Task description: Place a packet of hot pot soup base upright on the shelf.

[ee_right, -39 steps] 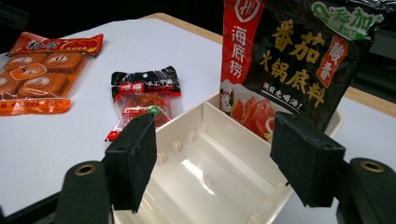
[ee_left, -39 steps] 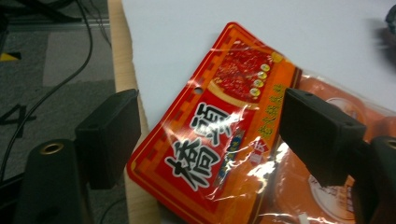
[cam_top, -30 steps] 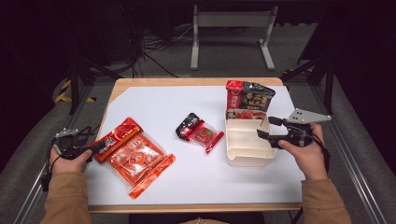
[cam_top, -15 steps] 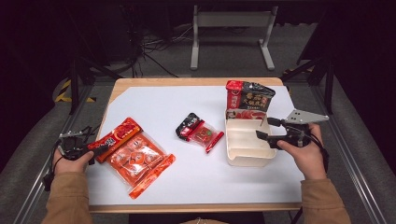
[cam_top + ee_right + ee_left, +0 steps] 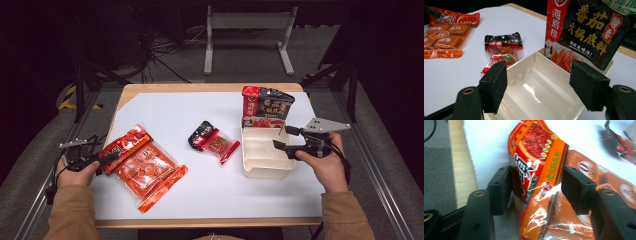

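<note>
Orange snack packet (image 5: 536,177) | glossy, red-orange, yellow print | flat on tabletop, atop larger orange packet (image 5: 147,172) | tabletop's 9 o'clock edge

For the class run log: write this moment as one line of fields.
left hand-held gripper: closing around orange packet, pads not pressing | right hand-held gripper: open over white tray | tomato pouch: in tray

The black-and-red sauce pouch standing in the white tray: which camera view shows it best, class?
The right gripper view: the black-and-red sauce pouch looms close, print legible, standing in the white tray. The high view shows the pouch small and far away.
</note>
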